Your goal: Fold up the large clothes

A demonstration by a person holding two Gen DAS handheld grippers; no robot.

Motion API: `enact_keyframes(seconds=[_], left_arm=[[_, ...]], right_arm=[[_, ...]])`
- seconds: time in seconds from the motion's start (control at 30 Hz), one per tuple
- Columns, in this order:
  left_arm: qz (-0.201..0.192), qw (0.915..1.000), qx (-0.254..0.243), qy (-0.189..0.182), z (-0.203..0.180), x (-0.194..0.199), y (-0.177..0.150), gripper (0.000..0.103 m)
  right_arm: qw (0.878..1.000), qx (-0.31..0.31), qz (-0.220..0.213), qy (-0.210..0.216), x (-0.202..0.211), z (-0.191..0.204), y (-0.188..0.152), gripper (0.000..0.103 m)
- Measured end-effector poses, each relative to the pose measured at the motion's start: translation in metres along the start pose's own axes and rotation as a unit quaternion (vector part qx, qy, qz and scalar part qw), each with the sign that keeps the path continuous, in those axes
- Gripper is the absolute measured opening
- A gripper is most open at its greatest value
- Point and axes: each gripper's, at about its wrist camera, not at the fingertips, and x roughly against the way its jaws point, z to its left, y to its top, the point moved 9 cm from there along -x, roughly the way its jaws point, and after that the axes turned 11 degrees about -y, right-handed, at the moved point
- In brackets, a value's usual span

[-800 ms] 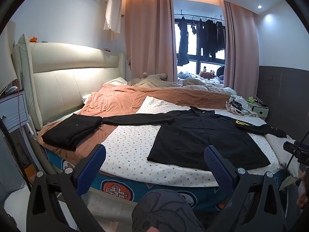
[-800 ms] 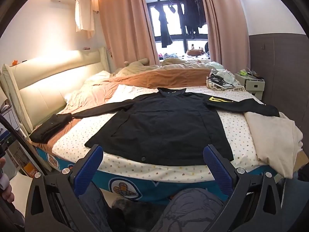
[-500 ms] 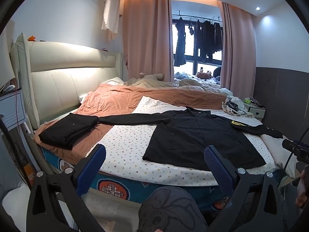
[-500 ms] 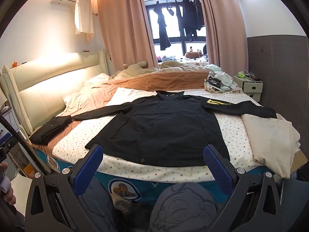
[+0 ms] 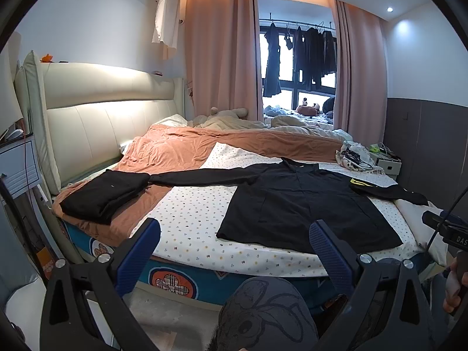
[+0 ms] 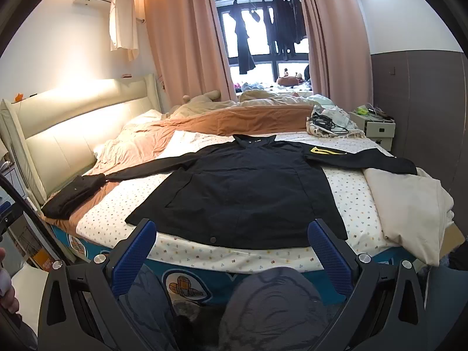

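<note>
Bed [image 6: 263, 254] bears flat black jacket [image 6: 248, 190], unfolded.

One spread jacket [image 6: 248, 187], one folded garment [image 6: 73, 196]

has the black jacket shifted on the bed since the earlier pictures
No. The black jacket lies spread flat as before, its left sleeve reaching the folded black garment and its hem near the bed edge; only the camera moved.

Black jacket [image 6: 248, 193] flat on dotted sheet [image 6: 351, 187], unfolded, both sleeves spread wide, yellow patch on one sleeve.
</note>
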Motion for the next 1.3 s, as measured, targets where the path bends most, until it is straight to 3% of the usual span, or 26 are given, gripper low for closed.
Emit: enact_keyframes(seconds=[1.3], left_arm=[[0.003, 0.9999, -0.009, -0.005, -0.001, 0.009, -0.001, 0.103]], right_arm=[[1.0, -0.006, 0.014, 0.001, -0.004, 0.006, -0.006, 0.103]])
